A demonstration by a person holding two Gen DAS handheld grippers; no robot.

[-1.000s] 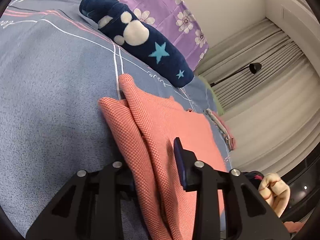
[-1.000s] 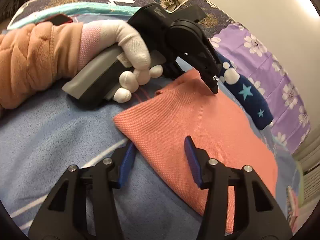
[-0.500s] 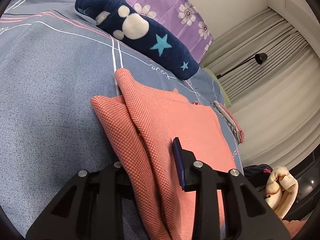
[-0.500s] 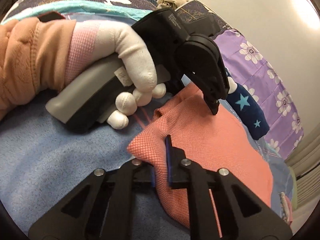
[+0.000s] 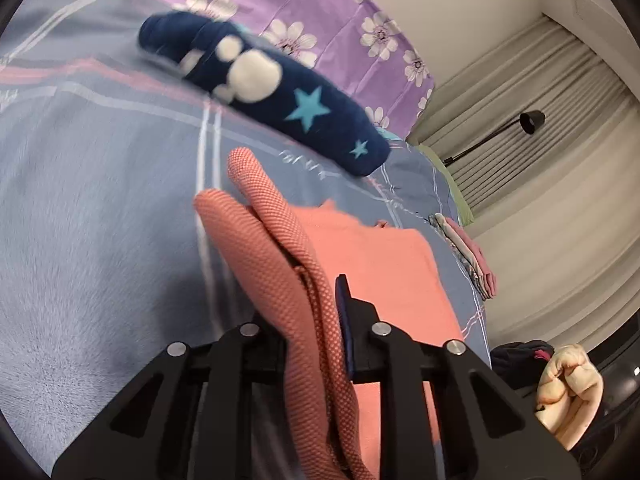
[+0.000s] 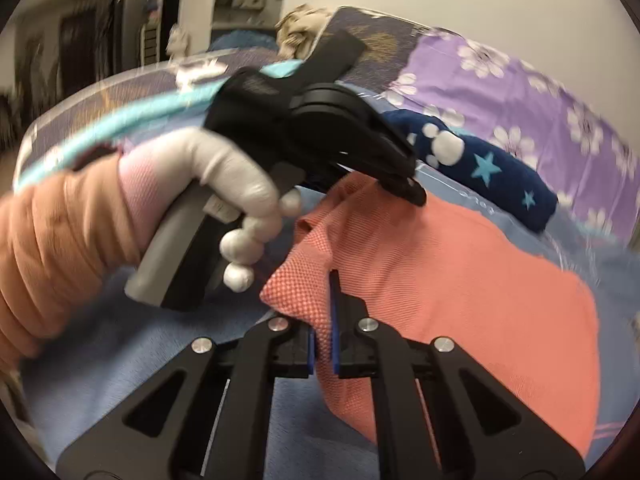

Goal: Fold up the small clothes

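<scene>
A salmon-orange knit garment [image 5: 376,268] lies on the blue-grey bedspread [image 5: 96,208]. My left gripper [image 5: 316,300] is shut on a bunched fold of its near edge, lifted off the bed. In the right wrist view the garment [image 6: 472,280] spreads to the right, and my right gripper [image 6: 324,312] is shut on its near corner. The left gripper [image 6: 404,188], held by a white-gloved hand, grips the far corner of the same edge. Both views are motion-blurred.
A rolled navy blanket with stars [image 5: 272,96] lies beyond the garment, in front of a purple flowered pillow [image 5: 332,20]. A small folded pile [image 5: 468,256] sits at the bed's right edge. Curtains and a black lamp [image 5: 528,124] stand behind. More laundry [image 5: 568,392] lies lower right.
The right gripper closed on the garment's near corner. Both grippers have since lifted the held edge off the bed, and the cloth bunches up between the left fingers.
</scene>
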